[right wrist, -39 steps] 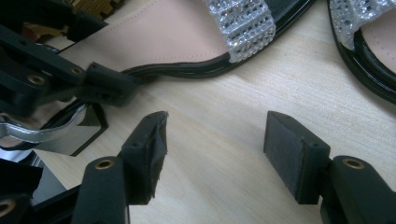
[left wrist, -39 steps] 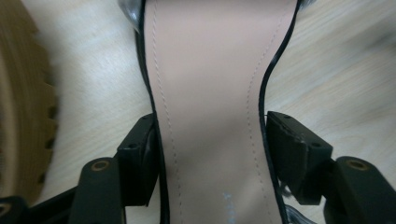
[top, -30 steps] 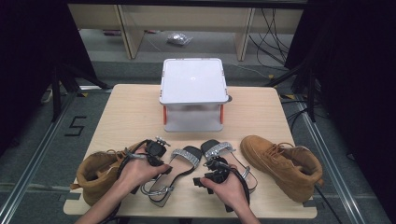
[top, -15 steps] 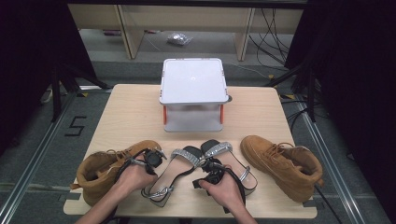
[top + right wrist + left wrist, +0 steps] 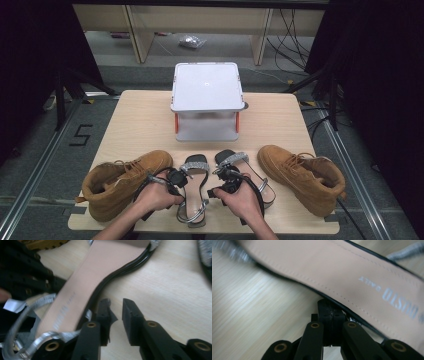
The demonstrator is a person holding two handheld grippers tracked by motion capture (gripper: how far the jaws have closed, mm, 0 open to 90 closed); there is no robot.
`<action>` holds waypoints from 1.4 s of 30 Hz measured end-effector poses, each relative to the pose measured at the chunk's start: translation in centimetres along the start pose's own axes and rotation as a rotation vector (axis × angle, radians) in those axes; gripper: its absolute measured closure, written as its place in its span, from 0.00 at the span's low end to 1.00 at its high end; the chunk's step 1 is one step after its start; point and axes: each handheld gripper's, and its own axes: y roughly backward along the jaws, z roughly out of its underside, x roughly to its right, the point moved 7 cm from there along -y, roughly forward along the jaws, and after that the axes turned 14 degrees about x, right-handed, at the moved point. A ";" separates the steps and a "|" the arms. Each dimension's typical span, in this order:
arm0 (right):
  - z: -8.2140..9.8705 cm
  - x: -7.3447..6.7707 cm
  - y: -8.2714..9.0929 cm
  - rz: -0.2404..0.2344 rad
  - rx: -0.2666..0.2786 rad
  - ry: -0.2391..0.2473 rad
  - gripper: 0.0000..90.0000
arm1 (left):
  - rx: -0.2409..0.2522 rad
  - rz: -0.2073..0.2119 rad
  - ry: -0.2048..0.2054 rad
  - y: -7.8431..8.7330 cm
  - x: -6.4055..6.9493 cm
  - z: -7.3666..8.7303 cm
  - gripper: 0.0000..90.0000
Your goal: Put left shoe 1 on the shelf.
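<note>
Two black sandals with silver straps lie side by side between two tan boots. My left gripper (image 5: pixel 181 191) is at the left edge of the left sandal (image 5: pixel 196 172). In the left gripper view its jaws (image 5: pixel 332 312) are shut, pad against pad, with their tip touching the black rim of the sandal's sole (image 5: pixel 352 272). My right gripper (image 5: pixel 215 192) sits between the left sandal and the right sandal (image 5: pixel 239 159). Its jaws (image 5: pixel 115 305) have just been opening and stand apart over bare table, the left one beside the left sandal's rim (image 5: pixel 110 277).
A tan boot (image 5: pixel 122 182) lies at the left and another tan boot (image 5: pixel 302 175) at the right. A white box on a stand with red legs (image 5: pixel 206 90) is at the back middle of the wooden table (image 5: pixel 140 120). Floor and cables lie beyond.
My left hand has come nearer and lower along the left sandal's edge. The right hand has stayed between the sandals.
</note>
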 end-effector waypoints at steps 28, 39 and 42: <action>-1.0 -2.6 -4.2 0.095 -0.254 0.271 0.29 | 0.251 -0.183 -0.064 5.8 -3.1 -2.4 0.74; -0.4 -2.3 -5.4 0.107 -0.336 0.249 0.45 | 0.277 -0.191 -0.049 6.3 -3.6 -2.3 0.70; -0.6 -2.1 -5.0 0.103 -0.309 0.151 0.47 | 0.302 -0.191 -0.052 6.9 -3.9 -2.6 0.70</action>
